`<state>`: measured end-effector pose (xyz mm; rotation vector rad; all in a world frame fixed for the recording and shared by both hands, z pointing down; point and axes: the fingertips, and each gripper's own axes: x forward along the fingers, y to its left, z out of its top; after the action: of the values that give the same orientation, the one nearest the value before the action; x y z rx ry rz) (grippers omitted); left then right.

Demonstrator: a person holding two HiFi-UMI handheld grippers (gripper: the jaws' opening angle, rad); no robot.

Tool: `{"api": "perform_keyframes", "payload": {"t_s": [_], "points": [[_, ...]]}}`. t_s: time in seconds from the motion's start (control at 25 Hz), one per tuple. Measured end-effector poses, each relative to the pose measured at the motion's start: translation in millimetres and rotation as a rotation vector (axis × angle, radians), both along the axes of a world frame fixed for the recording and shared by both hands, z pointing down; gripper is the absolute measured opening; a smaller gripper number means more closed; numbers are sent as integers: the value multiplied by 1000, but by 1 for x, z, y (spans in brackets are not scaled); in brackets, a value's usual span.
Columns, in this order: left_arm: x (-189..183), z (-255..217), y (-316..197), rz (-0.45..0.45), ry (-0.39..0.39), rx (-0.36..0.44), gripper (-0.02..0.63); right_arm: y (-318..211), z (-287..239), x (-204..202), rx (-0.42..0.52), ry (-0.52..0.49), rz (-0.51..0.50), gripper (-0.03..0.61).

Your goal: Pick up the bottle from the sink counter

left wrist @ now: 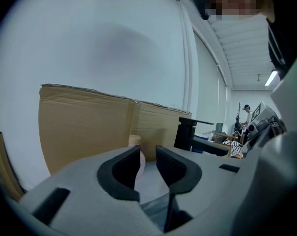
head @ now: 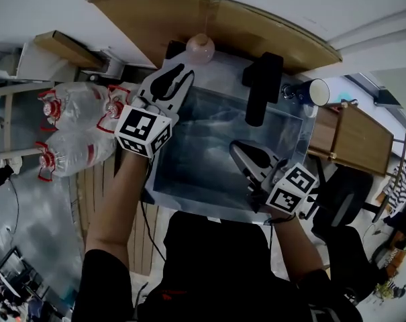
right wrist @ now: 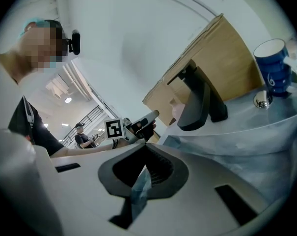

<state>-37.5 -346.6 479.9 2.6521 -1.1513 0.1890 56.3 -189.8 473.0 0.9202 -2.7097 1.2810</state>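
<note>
**A:** Start big. What's the layout?

**B:** A sink (head: 203, 146) fills the middle, with a sheet of cardboard (head: 256, 25) standing behind it. A black faucet (head: 262, 86) rises at the back right. Big plastic water bottles (head: 75, 123) lie off to the left, clear of the counter, so I don't take them for the target.

**A:** And the tools?

**B:** The left gripper (head: 178, 72) is over the sink's back left corner. In its own view (left wrist: 148, 154) the jaws stand a narrow gap apart, and nothing is pressed between the pads. The right gripper (head: 237, 147) hangs over the near right of the basin. Its tips meet and it holds nothing (right wrist: 146, 149).

**A:** Where's the bottle?

**B:** It's a small pinkish bottle (head: 200, 47) on the counter strip behind the sink, just in front of the cardboard and left of the faucet.

**A:** How does it lie from the tool?

**B:** It's ahead of the left gripper and just beyond its tips. The left hand is clearly nearer than the right. In the left gripper view the bottle (left wrist: 142, 162) shows through the gap, a touch left of centre and partly behind the left jaw.

**A:** Which way does it point?

**B:** It stands upright, with its long axis vertical and its cap on top. A roughly level approach should bring one jaw to either side of its body, though the gap looks narrow for that.
</note>
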Motion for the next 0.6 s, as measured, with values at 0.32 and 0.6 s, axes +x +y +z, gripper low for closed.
{"api": "perform_keyframes", "payload": {"t_s": [0.32, 0.6], "points": [[9, 26, -38, 5, -66, 13, 183, 0, 15, 6, -30, 11, 4, 3], [19, 30, -59, 29, -77, 40, 211, 3, 26, 12, -49, 23, 9, 3]]}}
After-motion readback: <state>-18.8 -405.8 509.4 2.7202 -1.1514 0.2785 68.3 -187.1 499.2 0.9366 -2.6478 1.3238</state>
